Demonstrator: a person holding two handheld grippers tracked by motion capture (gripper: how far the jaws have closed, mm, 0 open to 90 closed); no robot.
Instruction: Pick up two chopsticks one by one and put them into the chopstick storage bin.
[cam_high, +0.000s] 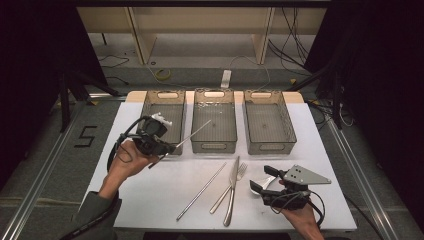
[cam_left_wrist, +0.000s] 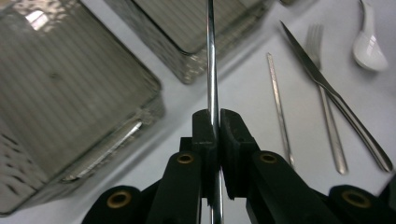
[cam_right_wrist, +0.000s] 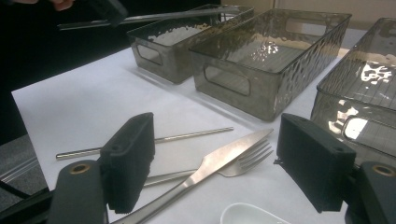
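The left gripper (cam_high: 167, 147) has its fingers (cam_left_wrist: 205, 140) clamped tight on a steel chopstick (cam_high: 192, 134), holding it off the bench (cam_high: 150, 185). The rod runs straight out from between the fingers, its long axis slanting up and away toward the middle bin (cam_high: 214, 127), and its far tip hangs over that bin's near left part. Taking the middle bin as the marker: the left bin (cam_high: 163, 117) sits just beside it on one side, the right bin (cam_high: 267, 127) on the other, and the gripper itself hovers off the middle bin's near left corner, over the gap between it and the left bin.

My guess is the chopstick is bound for one of these bins, and the middle one lies dead along its axis, so a short push forward would carry it in.

The right gripper (cam_high: 262, 180) rests low on the bench, in front of the right bin, fingers (cam_right_wrist: 128, 161) spread wide with nothing between them. A white spoon (cam_high: 267, 182) lies just at them; in front of the middle bin lie the knife (cam_high: 232, 192), the fork (cam_high: 231, 189) crossing under it, and the second chopstick (cam_high: 201, 191).
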